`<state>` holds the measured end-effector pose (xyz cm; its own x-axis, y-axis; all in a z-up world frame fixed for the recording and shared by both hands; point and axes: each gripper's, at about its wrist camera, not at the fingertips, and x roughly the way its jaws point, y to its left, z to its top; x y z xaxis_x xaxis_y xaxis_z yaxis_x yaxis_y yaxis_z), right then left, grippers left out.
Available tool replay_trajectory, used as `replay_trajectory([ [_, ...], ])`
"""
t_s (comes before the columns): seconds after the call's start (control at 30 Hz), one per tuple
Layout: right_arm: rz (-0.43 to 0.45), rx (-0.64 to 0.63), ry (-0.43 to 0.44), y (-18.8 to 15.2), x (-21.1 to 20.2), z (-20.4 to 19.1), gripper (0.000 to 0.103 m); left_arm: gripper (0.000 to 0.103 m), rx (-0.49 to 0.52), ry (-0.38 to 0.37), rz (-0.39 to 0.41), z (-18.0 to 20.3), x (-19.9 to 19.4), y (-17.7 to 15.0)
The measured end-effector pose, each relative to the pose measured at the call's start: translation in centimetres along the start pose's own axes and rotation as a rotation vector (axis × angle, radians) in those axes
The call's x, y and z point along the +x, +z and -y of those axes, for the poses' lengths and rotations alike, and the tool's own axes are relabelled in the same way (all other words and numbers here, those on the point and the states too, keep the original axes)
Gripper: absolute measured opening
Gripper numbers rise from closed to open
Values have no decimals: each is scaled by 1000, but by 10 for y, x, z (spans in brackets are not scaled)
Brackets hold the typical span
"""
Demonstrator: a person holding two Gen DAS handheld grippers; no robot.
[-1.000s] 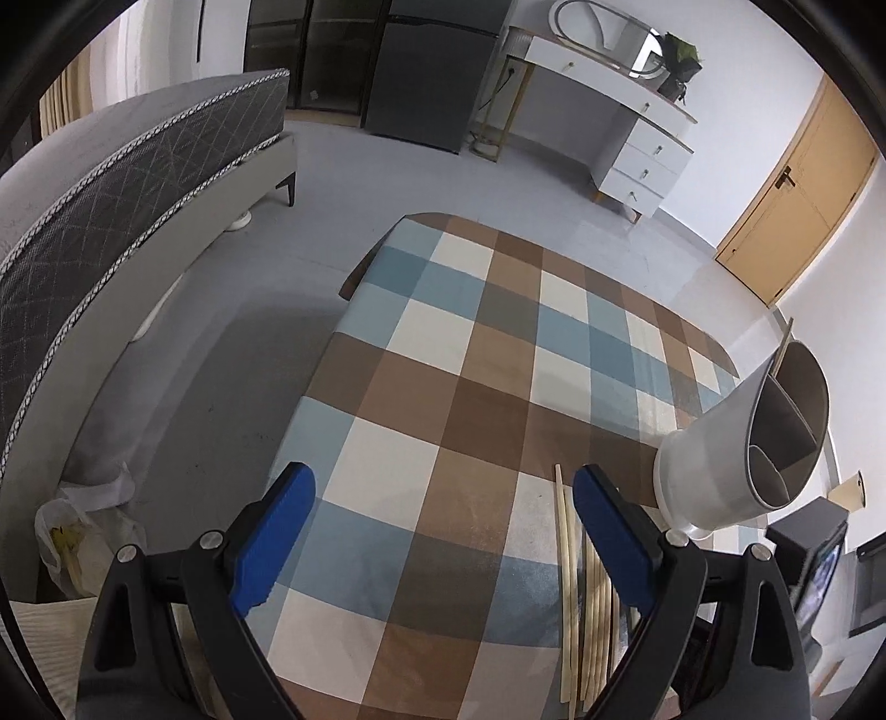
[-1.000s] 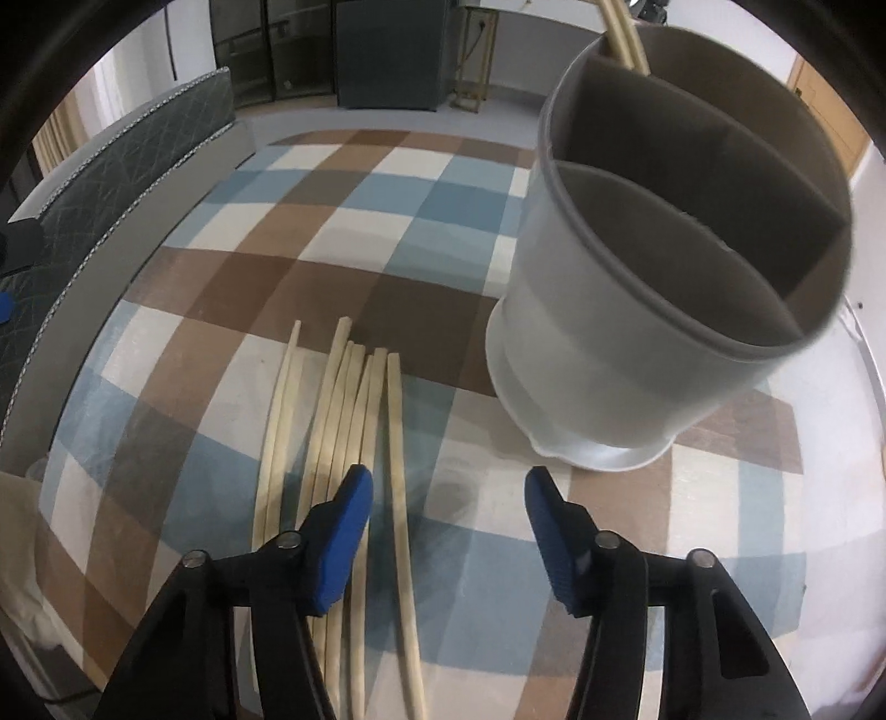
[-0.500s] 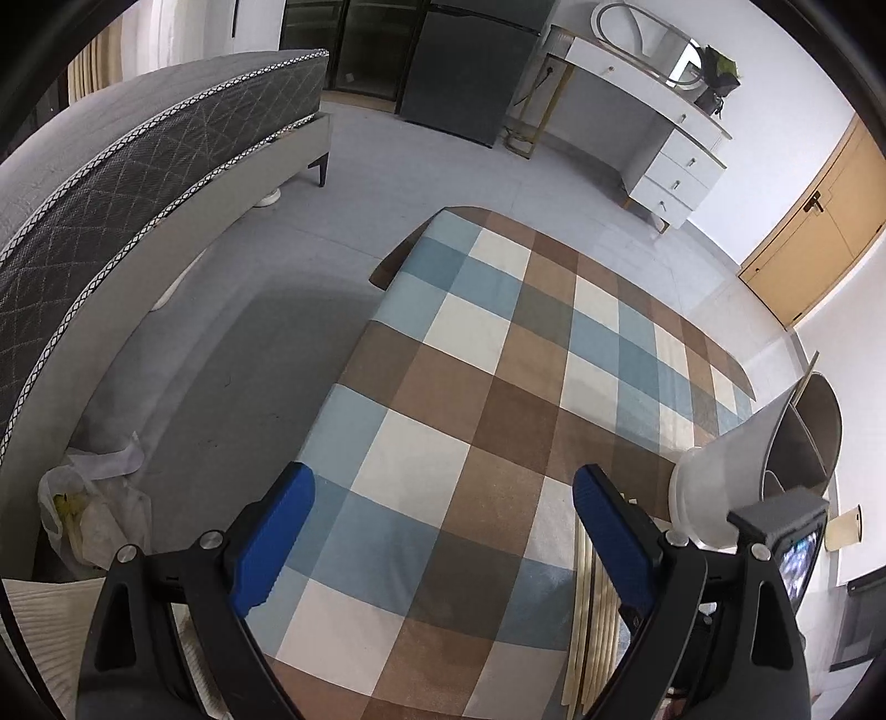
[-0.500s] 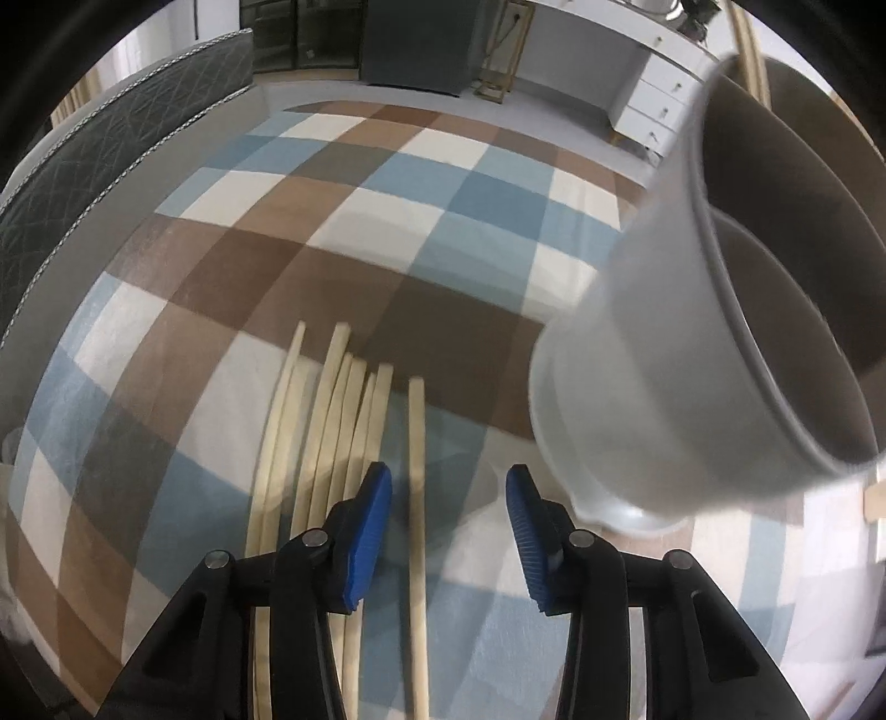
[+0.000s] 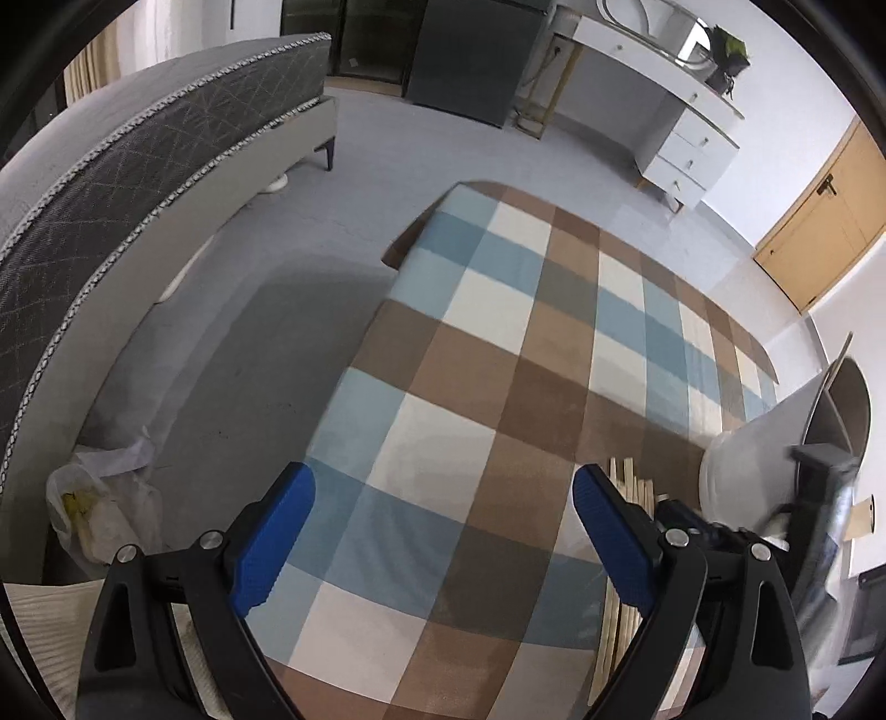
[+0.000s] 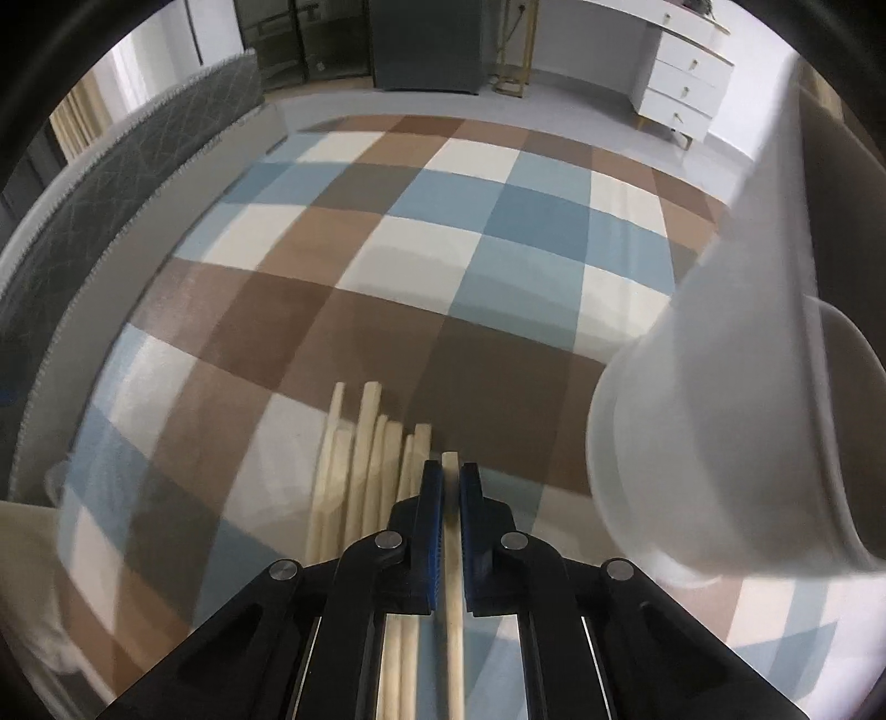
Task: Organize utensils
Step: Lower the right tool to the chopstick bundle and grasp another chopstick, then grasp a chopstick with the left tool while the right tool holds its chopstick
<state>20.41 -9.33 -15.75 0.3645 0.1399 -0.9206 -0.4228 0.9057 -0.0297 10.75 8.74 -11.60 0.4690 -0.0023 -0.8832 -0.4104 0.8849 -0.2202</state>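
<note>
Several pale wooden chopsticks (image 6: pixel 365 459) lie side by side on the checked tablecloth (image 6: pixel 443 249). My right gripper (image 6: pixel 450 476) is shut on the rightmost chopstick (image 6: pixel 451 554), low over the cloth. A white utensil holder (image 6: pixel 720 421) with inner dividers stands just to the right of it. In the left wrist view the holder (image 5: pixel 758 459) is at the right edge, with the chopsticks (image 5: pixel 631 482) beside it and the right gripper partly in front. My left gripper (image 5: pixel 443 531) is open and empty above the cloth's near left part.
A grey bed (image 5: pixel 138 183) runs along the left of the table. A plastic bag (image 5: pixel 94 515) lies on the floor by it. A white dresser (image 5: pixel 664 111), a dark cabinet (image 5: pixel 470 50) and a wooden door (image 5: pixel 819 221) stand at the back.
My right gripper has dropped towards the cloth and closed on the rightmost chopstick. The left gripper has stayed open and shifted slightly back.
</note>
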Motion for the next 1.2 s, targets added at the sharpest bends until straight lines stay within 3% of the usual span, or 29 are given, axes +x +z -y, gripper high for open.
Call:
replay_trajectory([
  [0.4, 230, 281, 181, -53, -110, 54, 5, 91, 184, -147, -152, 48, 19, -41],
  [0.57, 317, 400, 275, -73, -131, 72, 5, 91, 251, -87, -178, 67, 30, -57],
  [0.77, 356, 423, 314, -80, -138, 82, 5, 91, 276, -27, -193, 76, 48, -65],
  [1.2, 416, 434, 334, -84, -155, 93, 5, 92, 329, 96, -204, 77, 56, -67],
])
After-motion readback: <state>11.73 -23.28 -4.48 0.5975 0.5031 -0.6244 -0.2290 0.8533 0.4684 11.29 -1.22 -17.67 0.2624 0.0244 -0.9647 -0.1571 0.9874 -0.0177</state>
